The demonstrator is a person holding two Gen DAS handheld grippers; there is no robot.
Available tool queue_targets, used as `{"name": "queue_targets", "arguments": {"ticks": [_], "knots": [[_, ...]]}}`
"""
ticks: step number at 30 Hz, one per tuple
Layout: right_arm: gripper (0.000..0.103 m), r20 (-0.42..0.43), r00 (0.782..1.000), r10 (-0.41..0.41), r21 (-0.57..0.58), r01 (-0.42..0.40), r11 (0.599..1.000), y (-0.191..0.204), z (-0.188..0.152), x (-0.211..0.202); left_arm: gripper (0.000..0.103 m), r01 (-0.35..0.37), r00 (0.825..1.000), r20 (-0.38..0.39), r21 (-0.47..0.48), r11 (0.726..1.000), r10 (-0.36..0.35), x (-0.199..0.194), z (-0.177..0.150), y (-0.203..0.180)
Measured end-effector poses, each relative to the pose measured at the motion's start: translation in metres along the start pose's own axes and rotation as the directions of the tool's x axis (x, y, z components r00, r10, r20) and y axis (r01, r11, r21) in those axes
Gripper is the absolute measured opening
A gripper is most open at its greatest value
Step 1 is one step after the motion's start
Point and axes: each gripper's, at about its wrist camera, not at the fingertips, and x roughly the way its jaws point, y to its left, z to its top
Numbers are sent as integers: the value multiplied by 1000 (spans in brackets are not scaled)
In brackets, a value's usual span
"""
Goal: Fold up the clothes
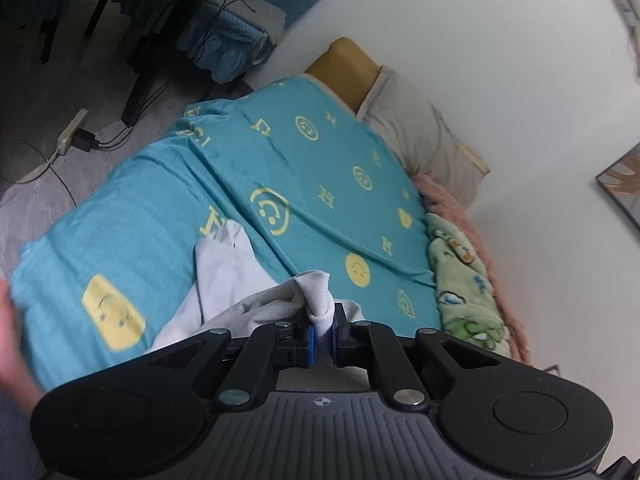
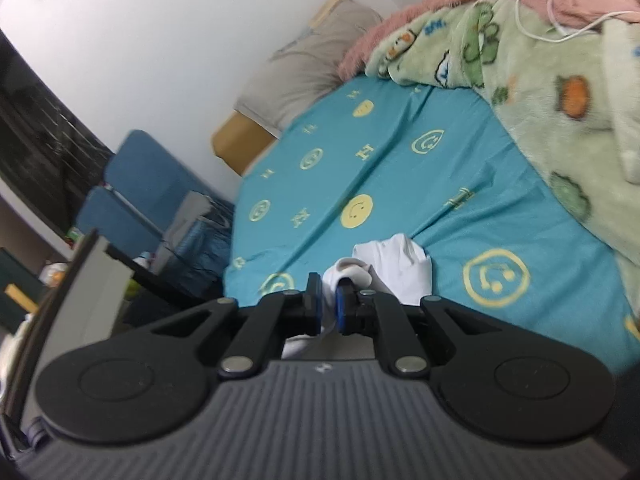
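A white garment point(image 1: 232, 280) is held up above a bed with a teal smiley-print sheet point(image 1: 312, 168). My left gripper point(image 1: 323, 330) is shut on a bunched edge of the garment, which pokes up between the blue pads. The rest of the cloth hangs off to the left and below. In the right wrist view, my right gripper point(image 2: 329, 306) is shut on another bunched part of the white garment point(image 2: 396, 264), which droops ahead of the fingers over the sheet point(image 2: 400, 168).
A green cartoon-print blanket point(image 2: 540, 72) and a pink fluffy blanket point(image 1: 472, 216) lie along the wall side of the bed. A grey pillow point(image 1: 420, 132) is at the head. The floor has a power strip with cables point(image 1: 76, 132), chairs and a desk.
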Motion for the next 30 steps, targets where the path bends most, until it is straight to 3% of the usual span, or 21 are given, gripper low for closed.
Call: {"name": "queue_targets", "arguments": {"ticks": [6,13,19,26,28,30], "knots": [[10,-45,997,-55,-37,53,998,-4,16,71,8,-26,998,-53,38,999,28,75,33,-8],[10,-87,994,-64,-48,60,997,-20,16,131,8,-33,998,-57,122,992,40,135,40,6],[11,-116,990,-84,-81,75,994,-23,20,166,9,-40,996,-75,115,993,49,171,50,17],[12,-138,986,-89,-90,77,993,-30,20,176,12,-63,995,-63,244,968,81,182,41,10],[12,-139,986,-87,-91,75,993,-29,20,174,29,-46,996,-54,288,956,65,177,38,4],[20,-136,987,-90,-119,74,990,-23,18,170,65,-30,998,-46,332,943,48,172,35,-2]]}}
